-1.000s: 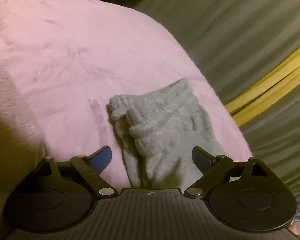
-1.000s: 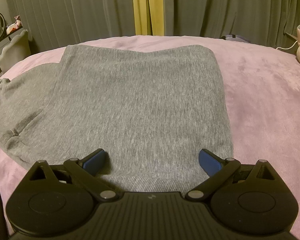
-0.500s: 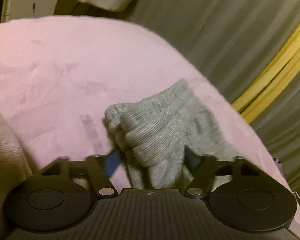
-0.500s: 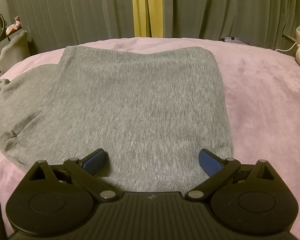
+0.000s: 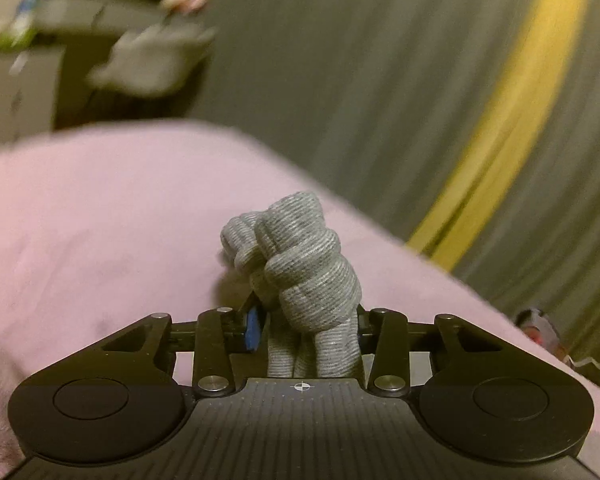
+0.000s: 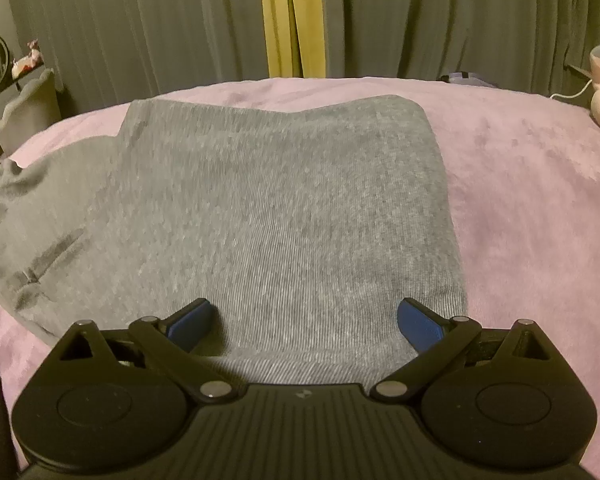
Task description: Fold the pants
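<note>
I am clamping the left gripper (image 5: pixel 306 326) on the bunched left end of the pants (image 6: pixel 284 216); they are lying on the bed (image 6: pixel 520 184), stretching rightward under my spread right gripper (image 6: pixel 305 320).

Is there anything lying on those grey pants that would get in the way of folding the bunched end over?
Nothing visible does. The left gripper is shut on the bunched end of the grey pants; the folded panel ahead of the open right gripper lies bare on the pink blanket.
</note>
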`<state>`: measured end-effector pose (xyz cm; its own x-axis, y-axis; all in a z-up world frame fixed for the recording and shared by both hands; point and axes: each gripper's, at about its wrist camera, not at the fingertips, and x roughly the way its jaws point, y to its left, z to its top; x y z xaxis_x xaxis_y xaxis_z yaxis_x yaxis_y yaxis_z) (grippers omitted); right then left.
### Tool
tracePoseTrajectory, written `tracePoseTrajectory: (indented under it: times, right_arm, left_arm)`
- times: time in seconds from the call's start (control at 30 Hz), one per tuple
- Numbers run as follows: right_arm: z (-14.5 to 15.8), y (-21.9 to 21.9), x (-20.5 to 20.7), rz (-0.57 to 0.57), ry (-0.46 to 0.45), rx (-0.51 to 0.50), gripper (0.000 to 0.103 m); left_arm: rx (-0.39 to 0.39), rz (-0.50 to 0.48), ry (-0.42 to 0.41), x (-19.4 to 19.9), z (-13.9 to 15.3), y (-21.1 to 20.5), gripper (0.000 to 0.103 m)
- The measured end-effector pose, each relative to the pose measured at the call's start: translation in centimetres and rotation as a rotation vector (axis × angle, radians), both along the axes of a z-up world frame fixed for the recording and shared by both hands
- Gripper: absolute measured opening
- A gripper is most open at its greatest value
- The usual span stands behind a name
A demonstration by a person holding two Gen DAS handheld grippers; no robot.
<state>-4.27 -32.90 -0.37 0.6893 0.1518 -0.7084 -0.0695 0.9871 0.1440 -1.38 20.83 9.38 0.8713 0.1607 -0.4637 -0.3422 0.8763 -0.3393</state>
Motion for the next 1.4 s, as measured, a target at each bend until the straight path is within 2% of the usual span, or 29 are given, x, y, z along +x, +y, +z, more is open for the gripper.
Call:
tracePoseTrajectory:
  times: [0.07, 0.17, 0.23, 0.3, 0.4, 0.43, 0.5, 0.57, 0.63, 0.7, 0.77, 0.83, 0.9, 0.97, 1.0, 1.1, 1.17, 1.3, 1.4]
  right_arm:
    - [0.1, -0.4, 0.0, -0.007, -0.004, 0.031, 0.099]
    - [0.2, -1.0, 0.0, -0.019, -0.01, 0.072, 0.099]
    - [0.3, -1.1, -0.1, -0.025, -0.013, 0.089, 0.099]
    - [0.5, -1.3, -0.2, -0.029, -0.017, 0.102, 0.099]
    - [0.7, -1.9, -0.4, -0.044, -0.022, 0.134, 0.099]
    - [0.7, -2.1, -0.5, -0.054, -0.023, 0.147, 0.099]
    - [0.9, -3.0, -0.6, -0.083, -0.023, 0.181, 0.099]
    - [1.1, -4.2, -0.8, -0.125, -0.026, 0.229, 0.099]
    - [1.1, -4.1, -0.7, -0.102, -0.008, 0.197, 0.099]
    - [1.5, -3.9, -0.9, -0.082, -0.024, 0.208, 0.099]
    - [1.7, -4.0, -0.7, -0.084, -0.018, 0.226, 0.099]
    - [1.7, -4.5, -0.7, -0.11, 0.001, 0.252, 0.099]
    - [2.1, -5.5, -0.9, -0.135, 0.011, 0.319, 0.099]
    - [2.7, -6.3, -1.2, -0.135, 0.006, 0.374, 0.099]
    - [3.0, -6.7, -1.2, -0.132, 0.005, 0.395, 0.099]
    - [3.8, -7.1, -1.2, -0.119, 0.01, 0.437, 0.098]
    - [3.9, -7.0, -0.6, -0.109, 0.022, 0.466, 0.095]
    - [3.7, -5.8, 1.7, -0.073, 0.045, 0.513, 0.068]
    - [3.0, -4.6, 3.9, -0.071, 0.077, 0.516, 0.067]
  left_arm:
    - [0.083, -0.083, -0.055, 0.2, 2.8, -3.8, 0.043]
    - [0.167, -0.234, -0.137, 0.4, 6.0, -10.5, 0.044]
    - [0.211, -0.327, -0.165, 0.6, 6.8, -15.3, 0.044]
    - [0.254, -0.434, -0.169, 0.8, 6.3, -20.5, 0.044]
    - [0.287, -0.578, -0.082, 1.0, 3.4, -27.9, 0.045]
    - [0.286, -0.624, -0.032, 1.0, 1.8, -30.2, 0.046]
    - [0.296, -0.679, 0.084, 1.0, -1.4, -33.5, 0.06]
    - [0.317, -0.727, 0.234, 1.1, -4.4, -35.5, 0.062]
    - [0.222, -0.726, 0.3, 1.0, -5.2, -34.5, 0.071]
    - [0.096, -0.742, 0.293, 0.5, -4.4, -32.4, 0.084]
    - [0.002, -0.675, 0.248, -0.3, -2.9, -29.4, 0.097]
    - [-0.042, -0.594, 0.207, -1.3, -1.9, -26.5, 0.098]
    - [-0.045, -0.518, 0.199, -1.4, -1.4, -24.2, 0.098]
    - [-0.044, -0.418, 0.203, -1.0, -1.1, -22.1, 0.098]
    - [-0.057, -0.349, 0.218, -0.8, -1.9, -20.6, 0.098]
    - [-0.165, -0.145, 0.298, 0.2, -4.1, -17.1, 0.098]
    - [-0.215, -0.052, 0.333, 0.1, -5.7, -15.4, 0.098]
    - [-0.179, 0.07, 0.35, -0.3, -6.9, -13.7, 0.098]
    - [-0.225, 0.116, 0.315, -0.4, -7.1, -12.8, 0.098]
